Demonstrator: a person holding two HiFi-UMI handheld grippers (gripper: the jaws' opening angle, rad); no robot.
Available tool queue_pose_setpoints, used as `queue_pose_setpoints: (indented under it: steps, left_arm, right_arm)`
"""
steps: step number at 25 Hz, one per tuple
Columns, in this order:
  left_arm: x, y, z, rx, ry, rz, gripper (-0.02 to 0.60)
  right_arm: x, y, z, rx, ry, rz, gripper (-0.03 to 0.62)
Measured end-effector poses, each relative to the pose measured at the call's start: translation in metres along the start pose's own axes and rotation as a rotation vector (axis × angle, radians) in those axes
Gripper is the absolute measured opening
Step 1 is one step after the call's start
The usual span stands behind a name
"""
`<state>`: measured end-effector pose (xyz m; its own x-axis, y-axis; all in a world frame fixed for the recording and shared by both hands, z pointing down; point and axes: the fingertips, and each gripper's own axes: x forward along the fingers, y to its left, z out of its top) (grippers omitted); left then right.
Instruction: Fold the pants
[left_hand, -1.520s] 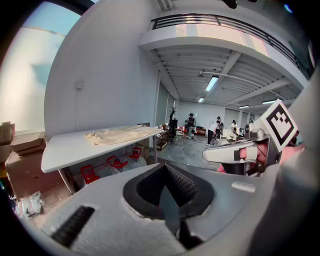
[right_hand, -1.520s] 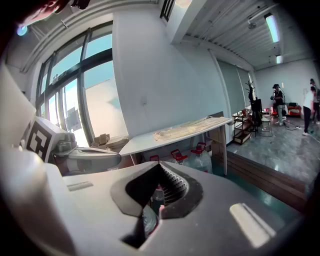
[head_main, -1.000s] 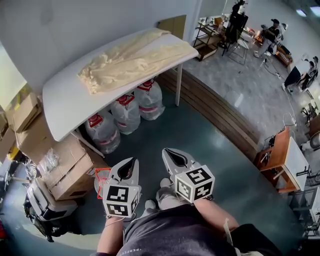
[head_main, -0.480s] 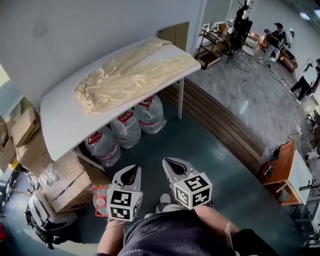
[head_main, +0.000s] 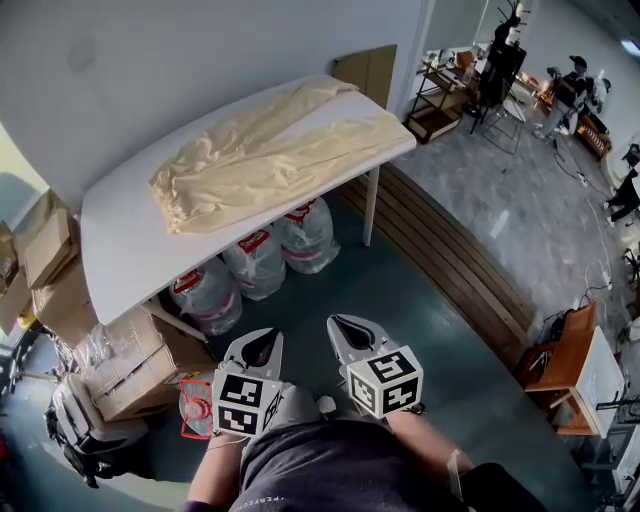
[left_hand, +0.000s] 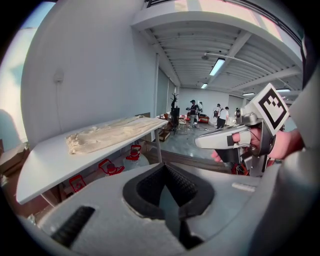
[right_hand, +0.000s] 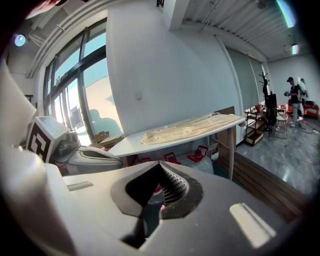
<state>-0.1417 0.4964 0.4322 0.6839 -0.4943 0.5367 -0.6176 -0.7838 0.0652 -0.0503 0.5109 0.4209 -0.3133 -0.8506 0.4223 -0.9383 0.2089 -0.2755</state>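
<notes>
Saw cream pants spread on white table, prob. unfolded. Held L gripper & R gripper w/ jaws together, empty, well apart from table.

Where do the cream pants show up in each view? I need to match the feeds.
Head view: pants upper centre-left, spread flat on the white table.
Left gripper view: pants left of centre, at mid-height.
Right gripper view: pants near the centre, at mid-height.
Shared landmark: the white table, with red-handled water jugs beneath it.
</notes>
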Motion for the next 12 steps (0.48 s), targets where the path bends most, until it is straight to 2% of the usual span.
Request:
queue_pose_setpoints:
  steps: [6,12]
  left_arm:
    - [0.027,0.020,0.014,-0.002,-0.004,0.011,0.003]
    - [0.063,0.036,0.035,0.022,-0.011,-0.003,0.004]
  right_arm:
    - [0.021,-0.014,0.011,0.005,0.000,0.018,-0.003]
    - [0.041,-0.044,0.028,0.004,0.003,-0.030,-0.003]
